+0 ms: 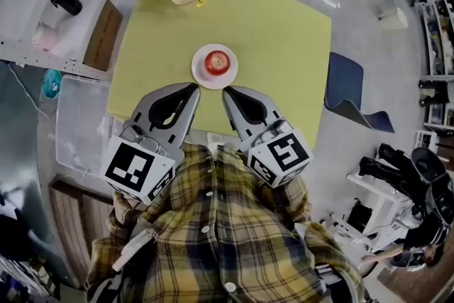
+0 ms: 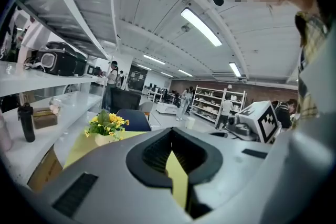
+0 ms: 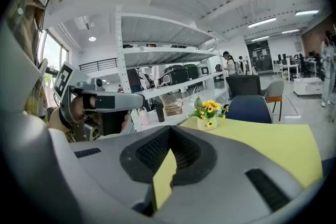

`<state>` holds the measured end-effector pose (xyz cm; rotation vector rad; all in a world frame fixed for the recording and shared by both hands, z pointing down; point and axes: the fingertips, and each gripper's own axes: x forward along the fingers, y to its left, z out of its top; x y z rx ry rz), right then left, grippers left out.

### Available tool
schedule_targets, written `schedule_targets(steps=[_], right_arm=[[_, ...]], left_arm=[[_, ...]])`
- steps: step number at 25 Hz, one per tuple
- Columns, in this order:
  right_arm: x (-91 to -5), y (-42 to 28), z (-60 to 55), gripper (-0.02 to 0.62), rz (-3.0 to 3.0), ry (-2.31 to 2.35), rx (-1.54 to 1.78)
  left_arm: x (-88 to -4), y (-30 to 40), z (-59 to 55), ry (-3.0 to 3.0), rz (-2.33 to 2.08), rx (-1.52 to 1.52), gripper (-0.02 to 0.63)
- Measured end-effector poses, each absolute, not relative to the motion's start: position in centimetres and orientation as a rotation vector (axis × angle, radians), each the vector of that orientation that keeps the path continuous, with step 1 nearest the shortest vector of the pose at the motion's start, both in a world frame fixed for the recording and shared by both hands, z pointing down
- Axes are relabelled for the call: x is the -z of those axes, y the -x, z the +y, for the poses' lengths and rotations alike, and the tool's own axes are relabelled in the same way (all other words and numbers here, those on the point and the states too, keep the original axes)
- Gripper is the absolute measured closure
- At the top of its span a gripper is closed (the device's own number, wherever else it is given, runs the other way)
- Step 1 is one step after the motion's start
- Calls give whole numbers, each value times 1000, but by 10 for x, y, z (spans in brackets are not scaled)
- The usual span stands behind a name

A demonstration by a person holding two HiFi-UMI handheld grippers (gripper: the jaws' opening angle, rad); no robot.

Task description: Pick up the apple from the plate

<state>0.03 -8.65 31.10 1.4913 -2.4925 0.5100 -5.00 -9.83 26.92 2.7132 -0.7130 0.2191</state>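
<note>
Checked shirt [image 1: 227, 223], left hand-held gripper [image 1: 193, 87], right hand-held gripper [image 1: 227, 91], both closed, empty, apple [image 1: 218, 62] on plate [image 1: 199, 75], dimple up, stem unclear.

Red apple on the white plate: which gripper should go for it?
Right, marginally. The right gripper sits nearly in line with the red apple, at the rim of the white plate; the left gripper is further aside. Both are shut, so either must open first.
</note>
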Motion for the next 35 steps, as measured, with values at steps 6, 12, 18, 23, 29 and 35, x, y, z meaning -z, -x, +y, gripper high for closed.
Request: schedule_targets(steps=[6, 12, 18, 23, 29, 35], right_arm=[[-315, 20, -127, 598, -2394, -1624, -524], [-317, 27, -153, 598, -2299, -1763, -549], [-327, 20, -161, 598, -2214, -1871, -566], [-336, -1, -156, 598, -2162, -1942, -661], [-350, -16, -158, 598, -2174, -1892, -674], [-360, -19, -165, 597, -2187, -1846, -691]], left_arm=[[-272, 66, -143, -2750, -550, -249, 597], [-279, 71, -163, -2763, -380, -294, 597], [-297, 69, -175, -2753, -281, -326, 597], [-308, 57, -173, -2723, -245, -366, 597], [-312, 42, -179, -2694, -285, -358, 598], [-315, 35, -185, -2690, -310, -356, 597]])
